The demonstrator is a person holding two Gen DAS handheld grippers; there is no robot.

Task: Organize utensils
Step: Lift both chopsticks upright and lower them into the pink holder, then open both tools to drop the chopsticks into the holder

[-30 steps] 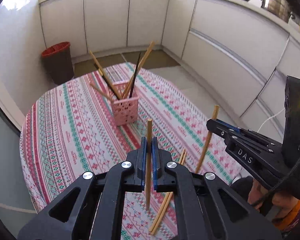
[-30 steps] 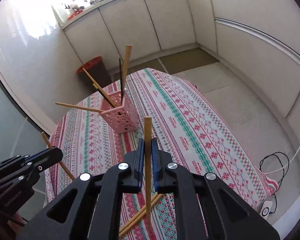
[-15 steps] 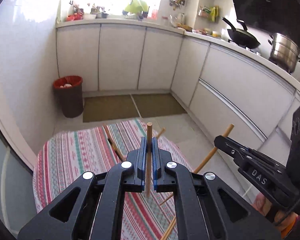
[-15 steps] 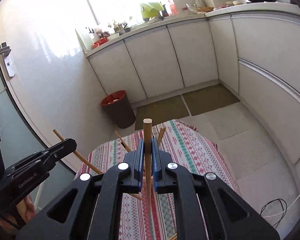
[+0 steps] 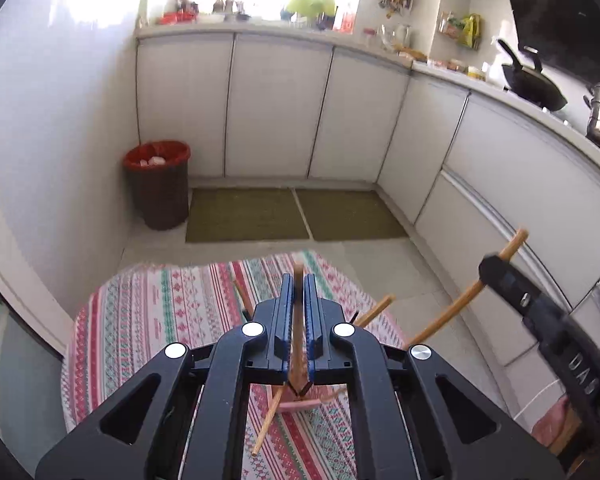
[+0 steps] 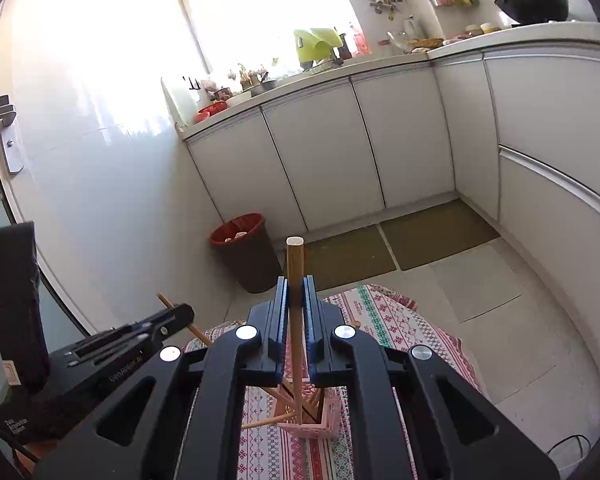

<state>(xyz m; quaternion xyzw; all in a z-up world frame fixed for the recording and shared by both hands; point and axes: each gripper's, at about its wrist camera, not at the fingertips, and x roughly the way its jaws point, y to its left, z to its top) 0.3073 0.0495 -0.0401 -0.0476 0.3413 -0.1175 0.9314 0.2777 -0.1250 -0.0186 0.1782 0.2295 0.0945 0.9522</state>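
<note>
- Left gripper (image 5: 298, 312): jaws drawn narrow, clamped on a wooden chopstick (image 5: 298, 280). The stick stood roughly upright between the blue pads, long axis crossing the jaw line, blunt top poking above them, lower end hanging toward the holder.
- Right gripper (image 6: 296, 312): likewise pinched tight on a second chopstick (image 6: 295, 276). Long axis near vertical, thick end up, thin tip pointing down at the pink holder (image 6: 328, 426).
- The holder sat on the striped tablecloth (image 6: 392, 328), directly below both grippers, already carrying several sticks that splayed outward at slants.
- Risk, as judged: both sticks hovered over one small opening, so lowering them together could knock one against the other, or catch a leaning stick and tip the light holder.
- Risk: each stick was held by a thin pinch only; a bump at the tip might pivot it in the pads and send it past the rim onto the cloth.
- Farther off: a red-lined bin (image 5: 158, 184) by the white cabinets (image 5: 276, 108).
</note>
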